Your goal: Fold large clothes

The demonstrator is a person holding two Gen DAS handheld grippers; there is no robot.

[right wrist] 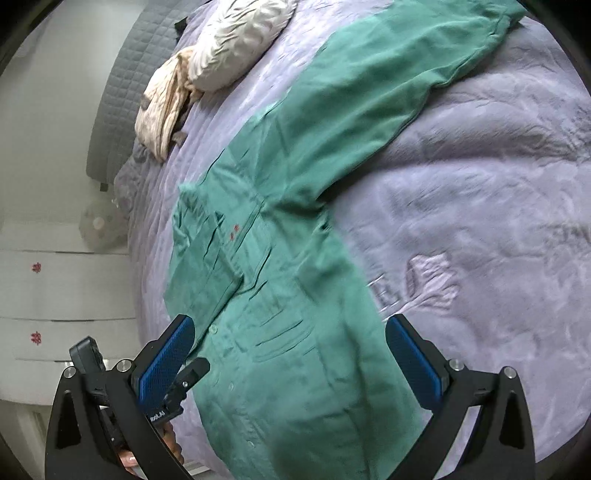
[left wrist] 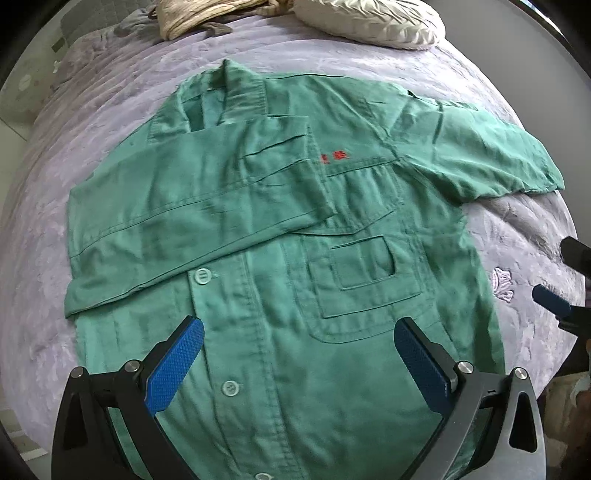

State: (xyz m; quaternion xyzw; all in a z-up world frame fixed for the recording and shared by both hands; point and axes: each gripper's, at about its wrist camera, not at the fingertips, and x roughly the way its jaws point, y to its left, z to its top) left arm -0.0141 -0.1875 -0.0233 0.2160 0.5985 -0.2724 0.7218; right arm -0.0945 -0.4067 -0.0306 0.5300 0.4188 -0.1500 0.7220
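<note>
Green shirt [left wrist: 280,229] lies under both wide-open, empty units: left hand-held gripper [left wrist: 299,343], right hand-held gripper [right wrist: 290,341].

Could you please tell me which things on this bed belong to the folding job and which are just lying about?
Part of the job:
- green work shirt, one sleeve already folded across the chest
- its outstretched sleeve
- left gripper, fingers open
- right gripper, fingers open

Just lying about:
- white pillow
- crumpled beige cloth
- purple bedspread
</note>
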